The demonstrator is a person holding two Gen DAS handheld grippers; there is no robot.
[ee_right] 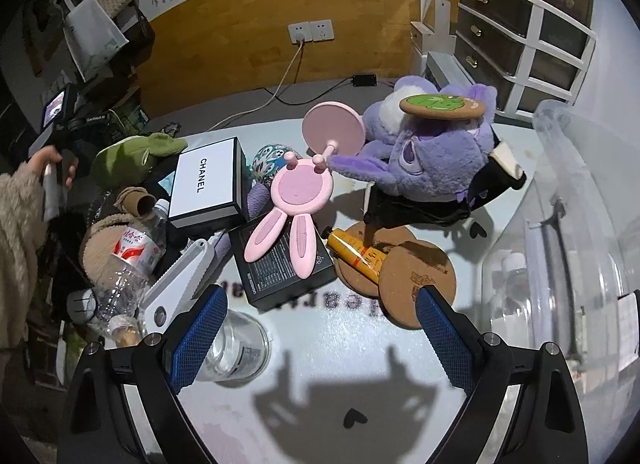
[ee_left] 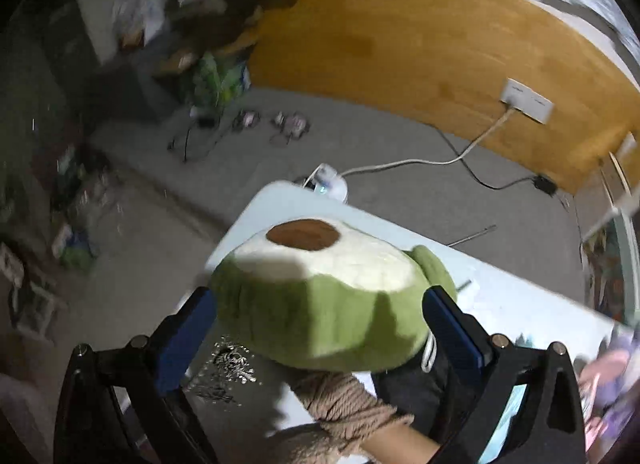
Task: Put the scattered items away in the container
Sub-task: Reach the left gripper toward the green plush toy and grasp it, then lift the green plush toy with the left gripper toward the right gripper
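While raised, left gripper [ee_left: 320, 316] around avocado plush [ee_left: 320, 296].

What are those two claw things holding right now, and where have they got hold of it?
The left gripper clamps a green avocado plush by its two opposite sides, one blue pad on each. The right gripper is open over the table, holding nothing.

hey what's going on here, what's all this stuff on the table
A person is tidying a cluttered table with a claw in each hand. The left claw is clamped on a green avocado plush, lifted over the table's edge. The right claw hangs open and empty above the table. A purple plush, pink bunny stand and white box lie loose; the clear bin sits at right.
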